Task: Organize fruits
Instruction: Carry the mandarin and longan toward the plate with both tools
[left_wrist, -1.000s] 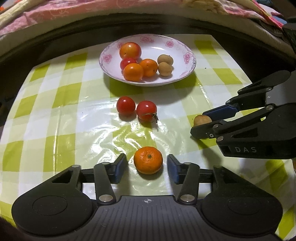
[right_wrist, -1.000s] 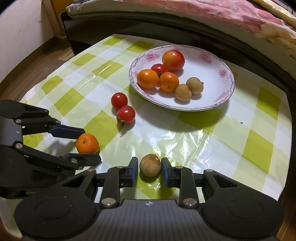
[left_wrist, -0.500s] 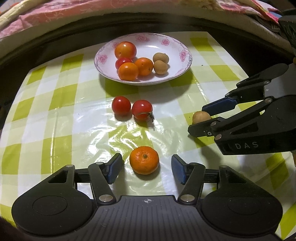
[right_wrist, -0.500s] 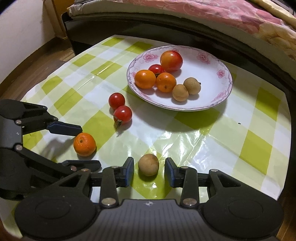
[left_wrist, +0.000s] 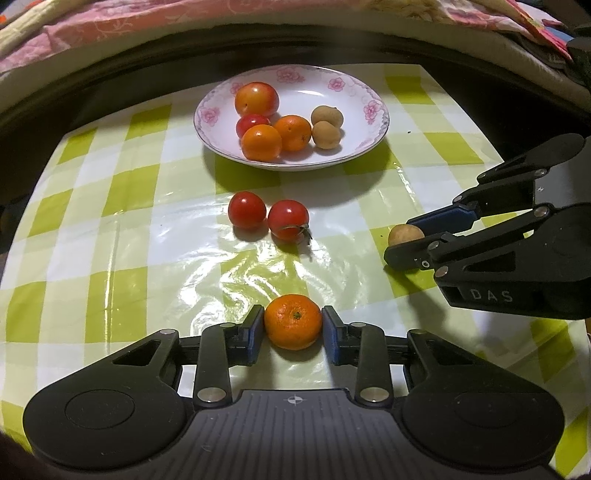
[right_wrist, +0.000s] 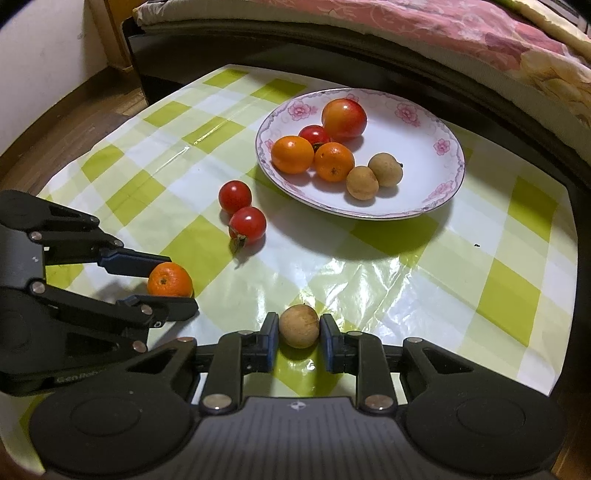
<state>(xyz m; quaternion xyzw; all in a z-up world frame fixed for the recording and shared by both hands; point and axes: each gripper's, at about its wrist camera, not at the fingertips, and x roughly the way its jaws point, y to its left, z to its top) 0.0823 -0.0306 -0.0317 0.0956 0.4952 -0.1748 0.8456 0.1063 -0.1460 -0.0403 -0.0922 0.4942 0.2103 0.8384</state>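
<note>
Surface: a table under a shiny green-and-white checked plastic cloth (left_wrist: 122, 229), with glare spots and wrinkles near the middle.
Room: bed edge with a pink floral quilt (right_wrist: 424, 33) runs along the far side; a bit of wood floor and pale wall show far left in the right wrist view.
Left gripper (left_wrist: 293, 328): low on the cloth, blue pads pressed to both sides of a mandarin (left_wrist: 293, 321), so it's clamped on that one. The mandarin still sits on the cloth.
Right gripper (right_wrist: 298, 334): same deal, pads touching each side of a small tan longan (right_wrist: 298, 325) that rests on the cloth, closed on it.
Loose fruit: two red tomatoes (left_wrist: 267, 214) touching each other, between the grippers and the plate; the right one has a dried stem.
Plate (left_wrist: 354, 88): white with pink flowers on the rim, at the far side of the cloth.
In the plate: one big red-orange fruit, a small tomato, two mandarins, and two longans, all bunched toward the left half.
</note>
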